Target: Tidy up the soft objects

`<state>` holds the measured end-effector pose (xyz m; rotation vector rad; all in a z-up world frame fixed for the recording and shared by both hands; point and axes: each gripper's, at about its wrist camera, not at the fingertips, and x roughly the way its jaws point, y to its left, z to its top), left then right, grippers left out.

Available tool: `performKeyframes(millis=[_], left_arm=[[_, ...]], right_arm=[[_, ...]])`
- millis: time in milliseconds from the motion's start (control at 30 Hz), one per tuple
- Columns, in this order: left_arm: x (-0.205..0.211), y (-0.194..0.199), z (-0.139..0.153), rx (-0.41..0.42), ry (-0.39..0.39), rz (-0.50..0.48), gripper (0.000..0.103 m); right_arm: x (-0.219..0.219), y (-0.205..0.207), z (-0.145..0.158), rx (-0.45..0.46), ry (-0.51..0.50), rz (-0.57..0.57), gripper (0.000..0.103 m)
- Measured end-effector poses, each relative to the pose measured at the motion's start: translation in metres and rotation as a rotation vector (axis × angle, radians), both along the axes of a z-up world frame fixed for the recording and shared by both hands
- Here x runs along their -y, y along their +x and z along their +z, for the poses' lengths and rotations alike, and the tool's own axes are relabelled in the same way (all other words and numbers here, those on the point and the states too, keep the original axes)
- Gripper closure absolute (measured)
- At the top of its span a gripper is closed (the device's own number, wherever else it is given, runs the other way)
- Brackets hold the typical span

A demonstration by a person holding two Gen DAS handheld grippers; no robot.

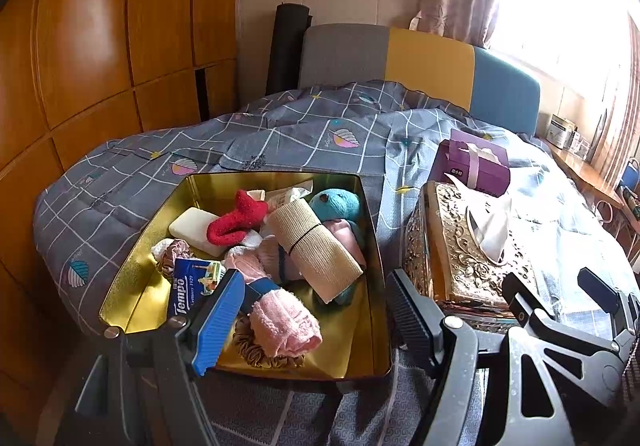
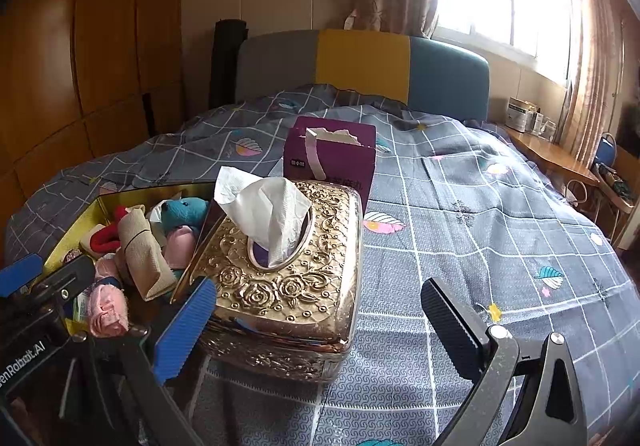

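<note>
While open, gold tin brims with soft clutter.

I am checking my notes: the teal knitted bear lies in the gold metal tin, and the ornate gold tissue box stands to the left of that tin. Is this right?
Nearly. The teal knitted bear does lie in the gold metal tin, but the ornate gold tissue box stands to its right, as the left wrist view shows.

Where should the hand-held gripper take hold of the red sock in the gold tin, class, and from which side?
Grip the red sock at its thick folded lower end, coming from above. That end bulges free beside the white bar, while the upper tip is crowded against the beige roll and the teal stuffed toy.
</note>
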<state>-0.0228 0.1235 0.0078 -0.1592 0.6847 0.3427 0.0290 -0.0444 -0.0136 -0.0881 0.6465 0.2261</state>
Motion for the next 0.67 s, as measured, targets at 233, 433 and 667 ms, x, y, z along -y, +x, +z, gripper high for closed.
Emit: performKeyframes(millis=[233,433,667], left_arm=[[0.0012,-0.0009,0.0012,0.006,0.006,-0.009,0.029],[0.0011,-0.0059,0.0047,0.045,0.047,0.019,0.029],[-0.0077,-0.006,0.0039,0.048,0.02,0.025,0.035]], right_arm=[[0.0013,-0.0006,0.0008,0.004,0.0,0.001,0.0],[0.0012,-0.0009,0.0007,0.009,-0.005,0.0,0.0],[0.0057,-0.0017,0.0028,0.019,0.004,-0.007,0.0]])
